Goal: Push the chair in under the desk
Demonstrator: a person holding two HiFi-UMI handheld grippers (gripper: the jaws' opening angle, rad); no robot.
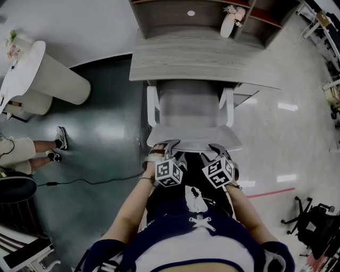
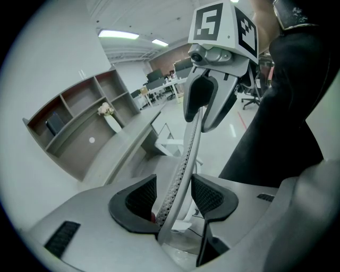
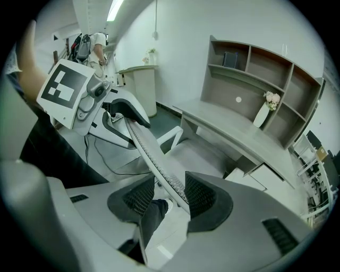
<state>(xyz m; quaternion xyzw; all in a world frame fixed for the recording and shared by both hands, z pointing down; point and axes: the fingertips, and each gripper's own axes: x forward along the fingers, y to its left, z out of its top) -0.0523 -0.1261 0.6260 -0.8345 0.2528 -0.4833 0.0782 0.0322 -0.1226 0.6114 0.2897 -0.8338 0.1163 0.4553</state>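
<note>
**Both tongs astride the chair back**

Closest in, the left gripper (image 1: 166,146) and right gripper (image 1: 215,151) each stand with jaws wide, straddling the top rim of the backrest (image 2: 186,154), neither clamped on it. The right one's outer pad (image 3: 202,196) touches the rim. The chair (image 1: 191,111) is pale grey with a perforated mesh back and white armrests (image 1: 152,106). Further on, its seat front is tucked under the grey wood desk (image 1: 186,64), with shelves (image 1: 175,13) behind
</note>
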